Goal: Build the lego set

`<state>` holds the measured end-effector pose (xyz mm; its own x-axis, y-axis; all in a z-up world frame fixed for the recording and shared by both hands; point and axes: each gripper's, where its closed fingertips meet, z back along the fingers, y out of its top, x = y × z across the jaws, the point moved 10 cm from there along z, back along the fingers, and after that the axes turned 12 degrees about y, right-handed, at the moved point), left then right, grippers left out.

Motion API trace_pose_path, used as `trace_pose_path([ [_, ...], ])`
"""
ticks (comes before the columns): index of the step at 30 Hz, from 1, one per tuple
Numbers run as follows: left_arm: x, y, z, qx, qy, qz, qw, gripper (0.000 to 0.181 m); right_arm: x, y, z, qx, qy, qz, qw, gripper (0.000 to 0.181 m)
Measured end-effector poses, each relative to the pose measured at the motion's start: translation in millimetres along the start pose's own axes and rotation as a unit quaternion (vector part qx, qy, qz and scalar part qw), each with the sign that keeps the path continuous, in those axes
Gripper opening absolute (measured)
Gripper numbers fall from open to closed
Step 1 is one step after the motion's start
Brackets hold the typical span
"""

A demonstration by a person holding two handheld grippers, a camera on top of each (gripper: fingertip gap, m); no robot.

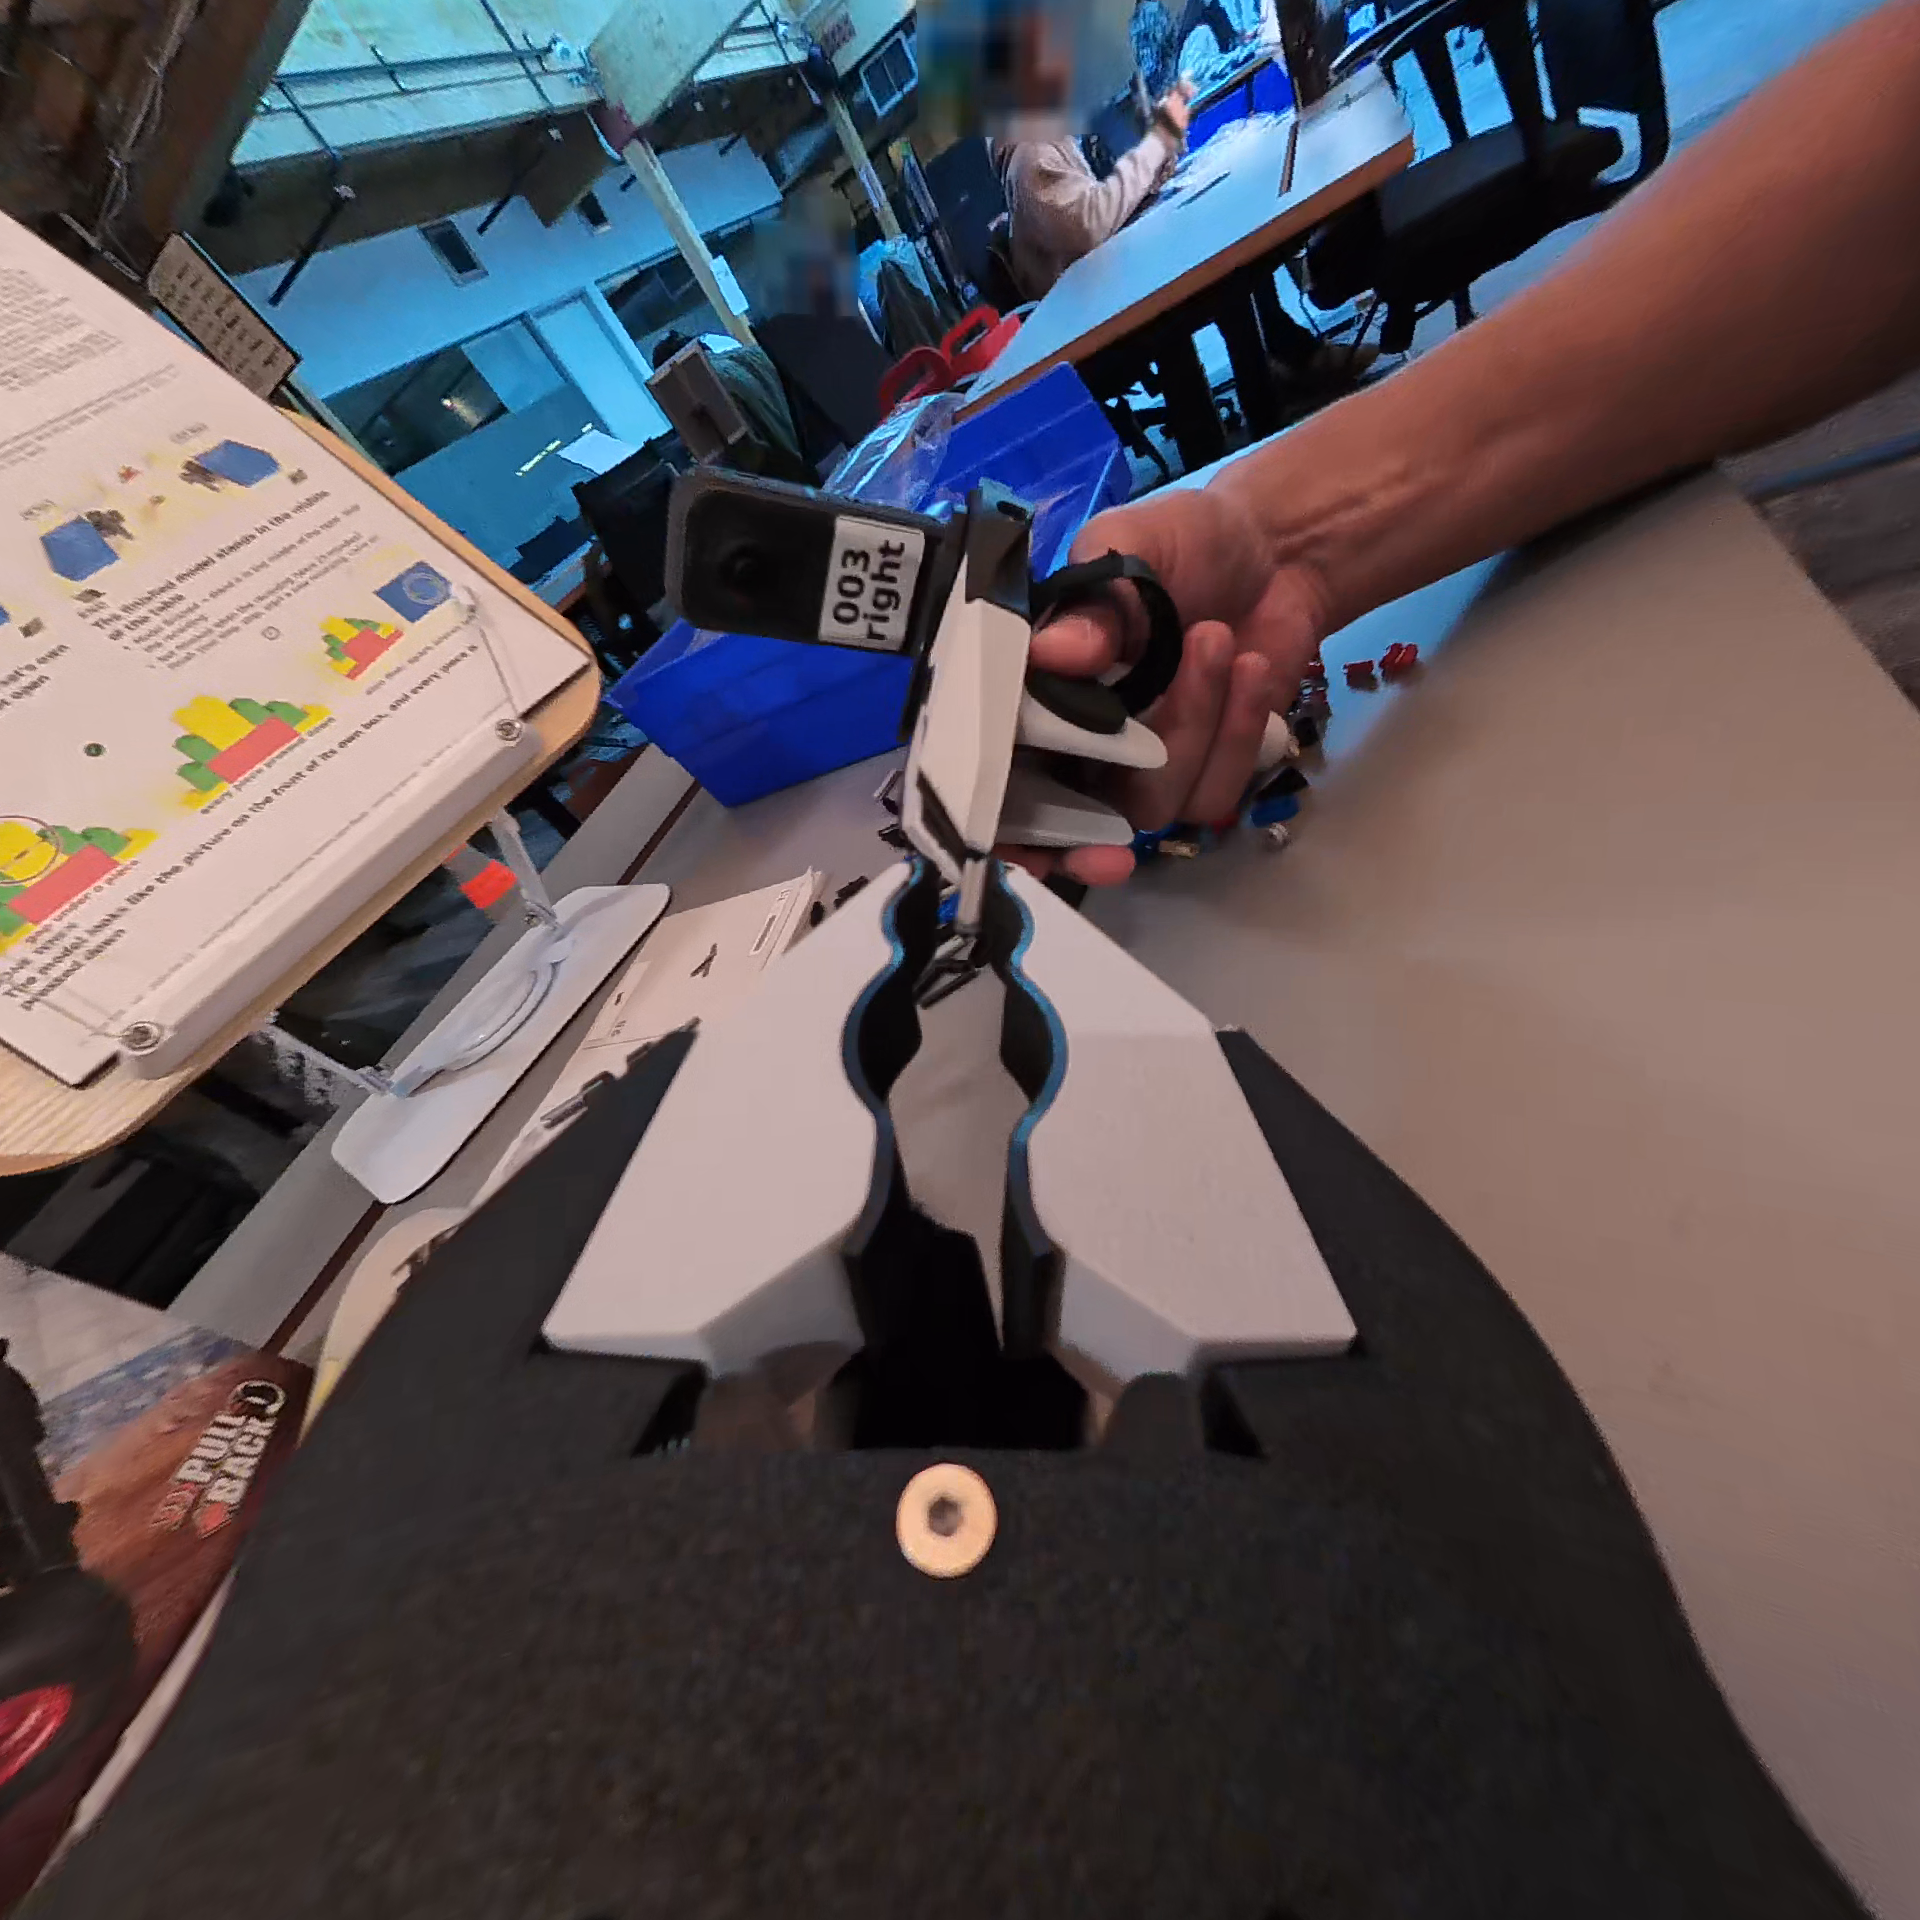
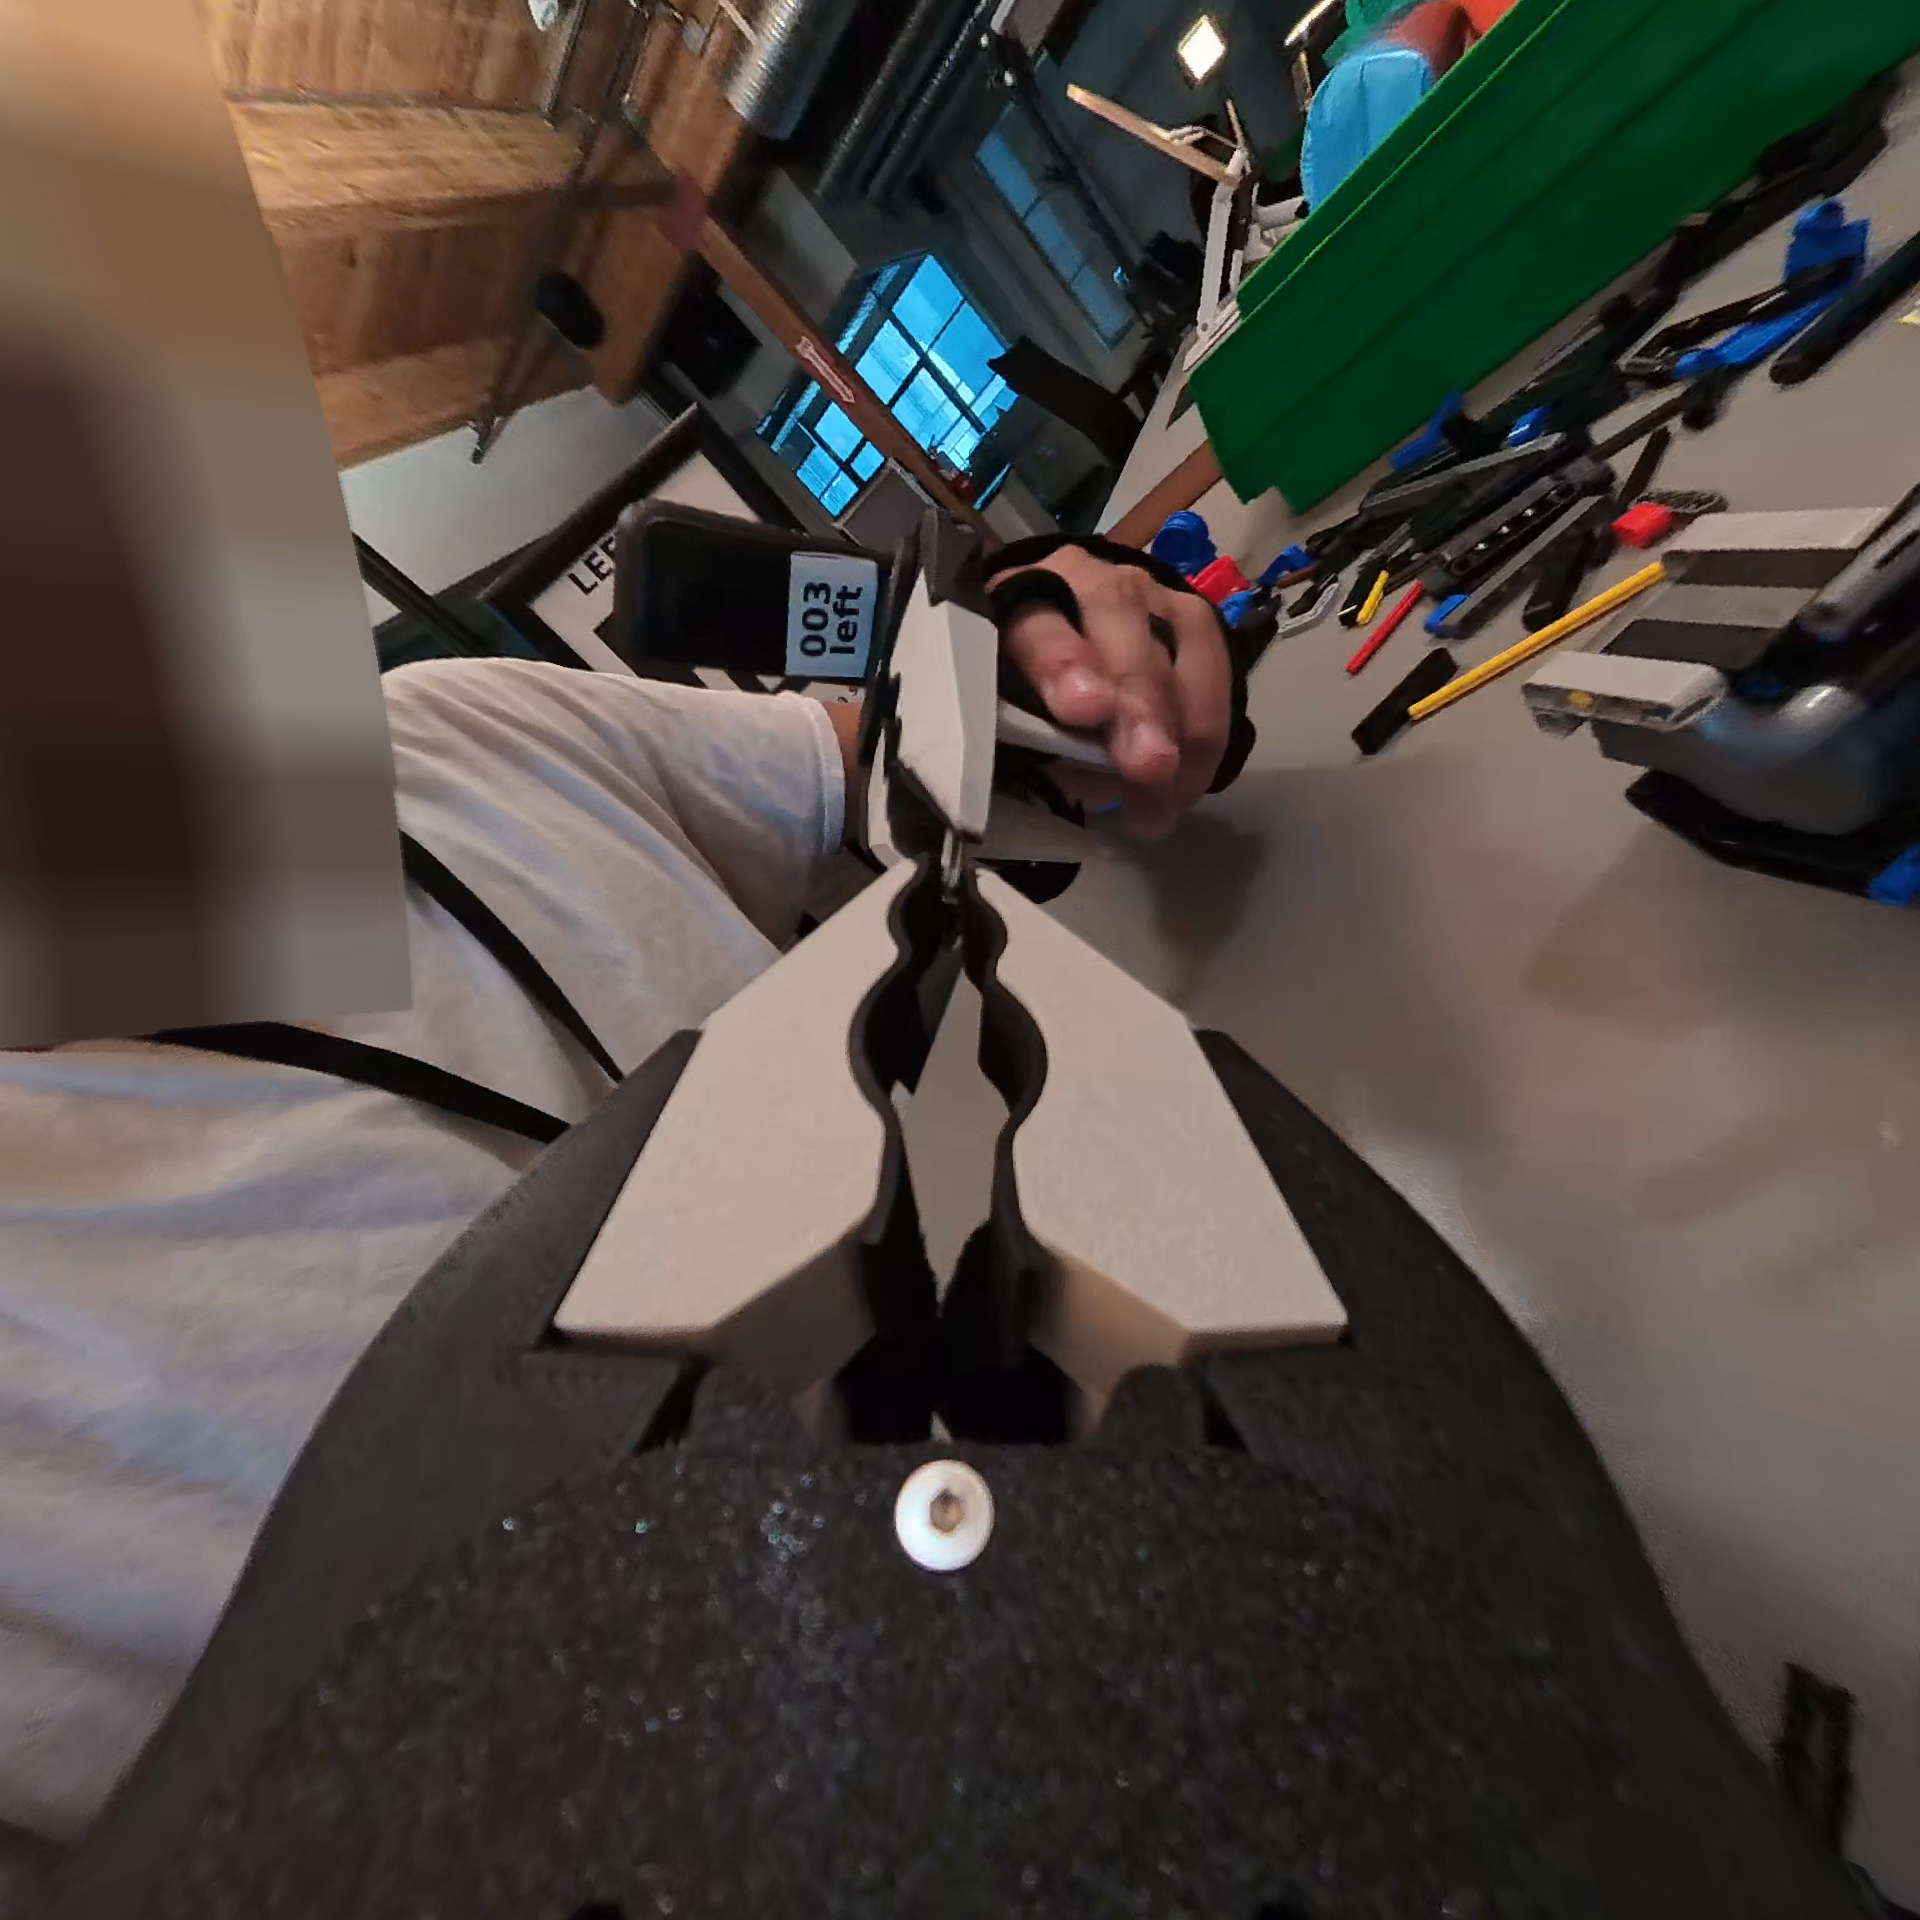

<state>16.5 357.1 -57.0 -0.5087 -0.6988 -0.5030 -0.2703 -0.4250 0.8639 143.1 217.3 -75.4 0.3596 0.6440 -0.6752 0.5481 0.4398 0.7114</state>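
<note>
Left gripper [image 1: 961,883] and right gripper [image 2: 951,878] tip to tip above grey table [image 1: 1558,1039], both clamped on one small dark piece [image 1: 951,961]. Loose bricks [image 2: 1455,561] scattered well apart beside green bin [image 2: 1507,270]. Instruction sheet [image 1: 208,644] propped left.

Both grippers, left gripper [image 1: 954,904] and right gripper [image 2: 940,894], have pale wavy-edged fingers, black bodies and one pale screw [image 1: 945,1520]; the person wears a white sleeve [image 2: 582,790].

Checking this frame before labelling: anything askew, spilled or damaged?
Nothing looks damaged. Loose red, blue, black and yellow lego pieces lie scattered on the grey table, unsorted. Left gripper and right gripper meet tip to tip on a small dark part, too small to identify.
</note>
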Motion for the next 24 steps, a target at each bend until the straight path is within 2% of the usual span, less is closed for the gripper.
trace_pose_path([
  [4, 2, 2, -1, -0.003, -0.007, 0.005, 1.0, 0.002, 0, 1, 1, 0.005, 0.01, 0.004, 1.0, 0.001],
  [8, 4, 6, 1, -0.005, 0.008, -0.031, 0.999, 0.002, -4, 3, 0, -0.003, -0.01, 0.028, 1.0, 0.007],
  [15, 10, 8, 1, -0.002, 0.028, -0.08, 0.996, 0.002, -10, 2, 2, -0.017, -0.022, 0.037, 0.999, 0.002],
  [24, 12, 12, 4, 0.021, 0.023, -0.059, 0.998, 0.002, -5, -3, -3, 0.009, 0.045, 0.009, 0.999, 0.002],
])
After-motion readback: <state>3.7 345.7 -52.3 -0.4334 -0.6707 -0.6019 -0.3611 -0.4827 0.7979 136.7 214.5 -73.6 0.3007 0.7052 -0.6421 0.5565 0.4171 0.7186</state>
